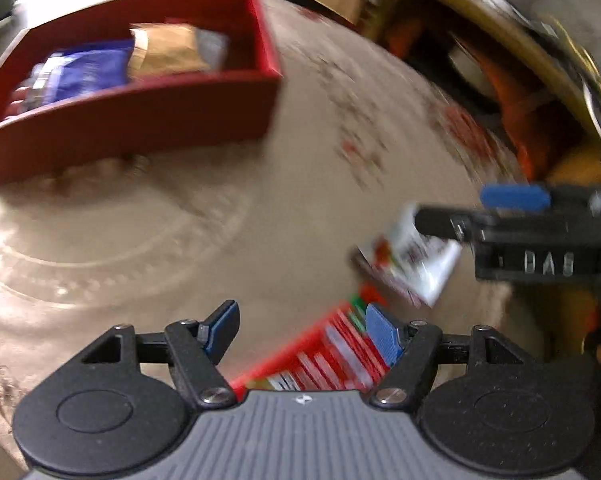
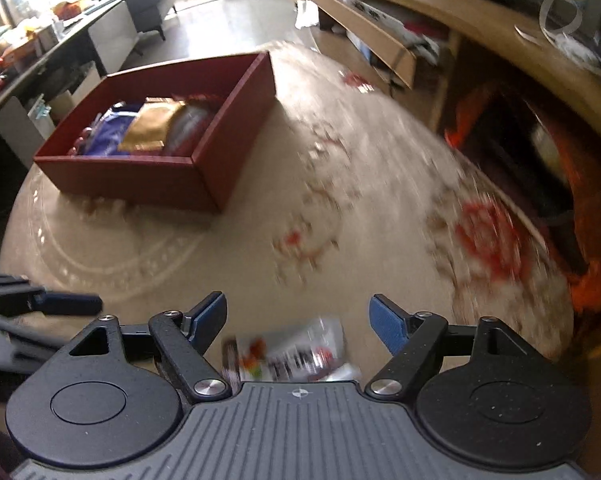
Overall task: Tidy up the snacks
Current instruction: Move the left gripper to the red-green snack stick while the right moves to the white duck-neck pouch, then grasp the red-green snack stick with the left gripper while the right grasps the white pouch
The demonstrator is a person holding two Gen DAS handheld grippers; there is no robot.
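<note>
Below right gripper (image 2: 298, 326), blurred white packet (image 2: 288, 354); red packet (image 1: 324, 356) half-hidden.

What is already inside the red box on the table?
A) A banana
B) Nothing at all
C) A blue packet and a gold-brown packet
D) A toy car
C: inside the red box lie a blue packet and a gold-brown packet, seen in both wrist views, with another packet beside them that is too blurred to name.
</note>
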